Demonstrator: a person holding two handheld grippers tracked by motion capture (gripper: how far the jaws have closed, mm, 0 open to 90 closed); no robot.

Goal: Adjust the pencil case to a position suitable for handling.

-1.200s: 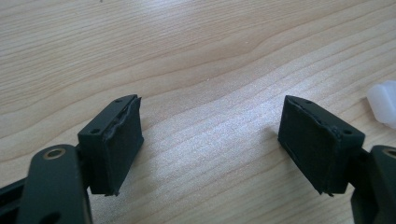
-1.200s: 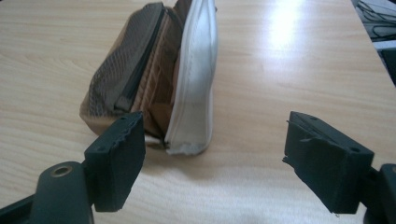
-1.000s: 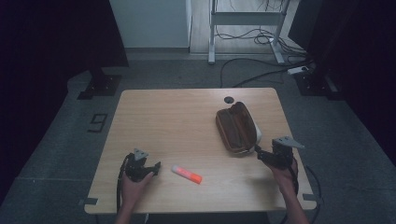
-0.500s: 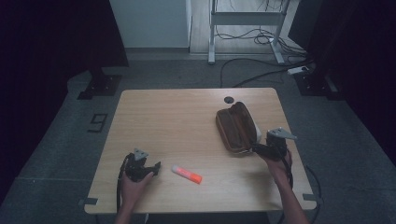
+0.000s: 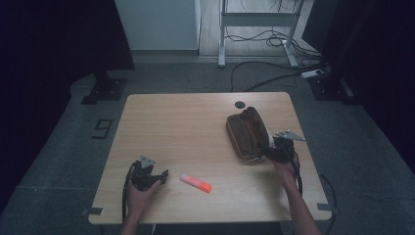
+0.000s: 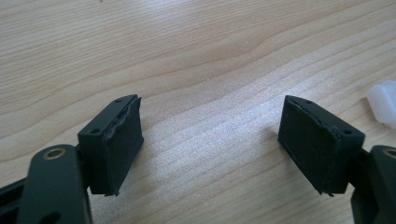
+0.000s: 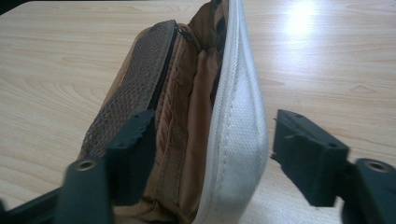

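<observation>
left tongs [image 5: 164, 175]: low at the near-left of the surface [image 5: 186, 122], jaws wide apart, nothing between them. Left gripper view shows bare wood in the gap, pads [image 6: 119, 140] just above or on the wood, can't tell which.
marker [image 5: 195, 182]: orange body, white cap, lying flat just beside the left tongs, on their right. Long axis runs left-far to right-near, cap end toward the left tongs. White cap [image 6: 384, 101] sits at the right edge of the left gripper view, outside the jaws, not touched.
key relation: marker lies to the right of the left tongs, off their line. My read: left hand is much nearer to it than the right, so a pick would need a shift right and a turn to come across the barrel.
pouch [image 5: 247, 132]: brown, unzipped, on the right half of the surface, long axis running away from the person, near end at the right tongs.
right tongs [image 5: 268, 152]: at the pouch's near end, jaws apart and straddling it. Right gripper view: white edge [image 7: 238, 121] stands up between the jaws, left jaw against the mesh side [image 7: 135, 88], right jaw clear of the fabric. Not clamped yet.
step, my guess: right side is set to pinch the pouch wall and hold it open for the marker.
</observation>
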